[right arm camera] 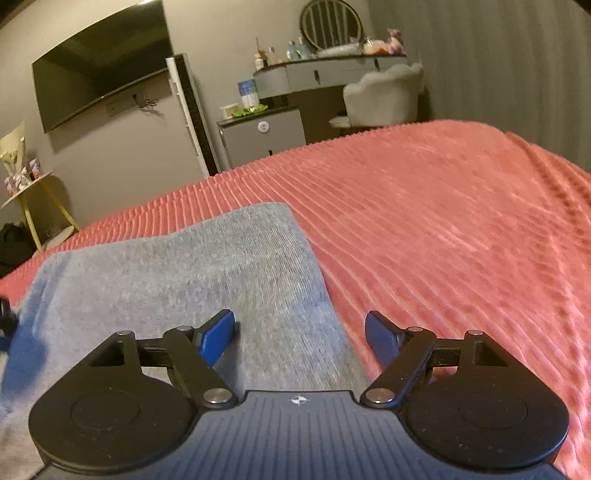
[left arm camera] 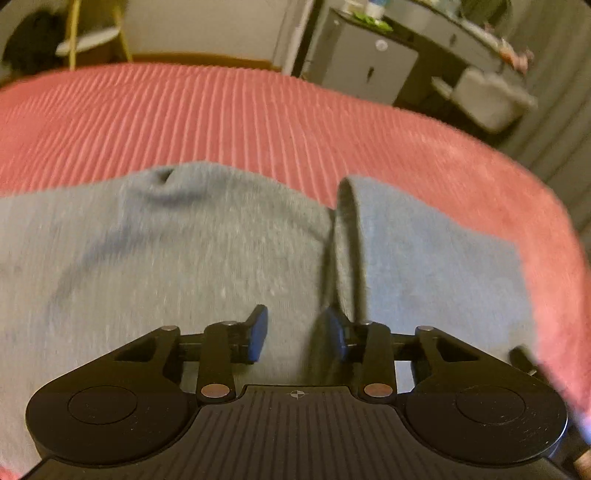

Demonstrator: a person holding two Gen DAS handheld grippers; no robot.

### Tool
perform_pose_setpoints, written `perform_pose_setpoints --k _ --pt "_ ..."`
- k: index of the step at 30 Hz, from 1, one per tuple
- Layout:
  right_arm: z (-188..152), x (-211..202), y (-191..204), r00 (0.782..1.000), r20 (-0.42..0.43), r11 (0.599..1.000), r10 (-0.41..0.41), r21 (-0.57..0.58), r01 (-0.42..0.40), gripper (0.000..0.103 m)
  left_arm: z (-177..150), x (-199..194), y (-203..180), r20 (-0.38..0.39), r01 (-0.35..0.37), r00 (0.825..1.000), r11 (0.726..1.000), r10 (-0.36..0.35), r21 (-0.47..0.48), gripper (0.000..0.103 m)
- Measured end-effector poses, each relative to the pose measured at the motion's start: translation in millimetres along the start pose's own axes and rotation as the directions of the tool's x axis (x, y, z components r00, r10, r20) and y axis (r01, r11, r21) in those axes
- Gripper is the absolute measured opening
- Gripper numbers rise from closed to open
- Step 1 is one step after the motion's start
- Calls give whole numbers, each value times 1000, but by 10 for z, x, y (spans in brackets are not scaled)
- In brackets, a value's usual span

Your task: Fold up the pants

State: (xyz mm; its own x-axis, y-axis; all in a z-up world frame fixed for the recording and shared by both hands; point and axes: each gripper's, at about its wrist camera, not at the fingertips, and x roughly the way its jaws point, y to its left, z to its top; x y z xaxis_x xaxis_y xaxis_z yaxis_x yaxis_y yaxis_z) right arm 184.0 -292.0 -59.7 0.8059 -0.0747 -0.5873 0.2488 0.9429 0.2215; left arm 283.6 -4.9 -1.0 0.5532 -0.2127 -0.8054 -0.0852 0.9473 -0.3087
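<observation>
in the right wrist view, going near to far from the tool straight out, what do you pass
right tool, open with nothing between its pads → grey pants lying flat → pink ribbed bedspread → small grey cabinet past the foot of the bed → grey wall

The left gripper (left arm camera: pixel 295 334) is showing a black ribbed housing behind its fingers, with a small white cross-circle mark at the front edge. Round black discs are sitting at either side, silver screws are capping the linkage pivots, and blue pads (left arm camera: pixel 258 332) are lining the fingers. The right gripper (right arm camera: pixel 300 334) is wearing the same black body, silver screws and blue pads (right arm camera: pixel 218 336).
</observation>
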Motion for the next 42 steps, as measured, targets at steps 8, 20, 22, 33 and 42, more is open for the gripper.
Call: perform_pose_setpoints --k 8,20,22,33,42 --pt "-19 -293 97 997 22 997 80 -6 -80 81 -23 208 208 -97 44 994 992 -56 -118 53" --pt "7 -250 -64 987 61 986 147 72 -152 82 -132 50 458 25 319 946 914 -323 -252 60" --pt "5 -258 -70 986 76 985 147 78 -153 78 -163 17 538 61 319 947 899 -316 -300 58" --pt "2 -247 -53 984 76 983 162 73 -167 69 -139 9 411 5 322 945 930 -326 -176 59" --pt "-22 -226 -13 981 74 982 181 49 -185 69 -86 7 347 -3 284 958 954 -286 -94 65"
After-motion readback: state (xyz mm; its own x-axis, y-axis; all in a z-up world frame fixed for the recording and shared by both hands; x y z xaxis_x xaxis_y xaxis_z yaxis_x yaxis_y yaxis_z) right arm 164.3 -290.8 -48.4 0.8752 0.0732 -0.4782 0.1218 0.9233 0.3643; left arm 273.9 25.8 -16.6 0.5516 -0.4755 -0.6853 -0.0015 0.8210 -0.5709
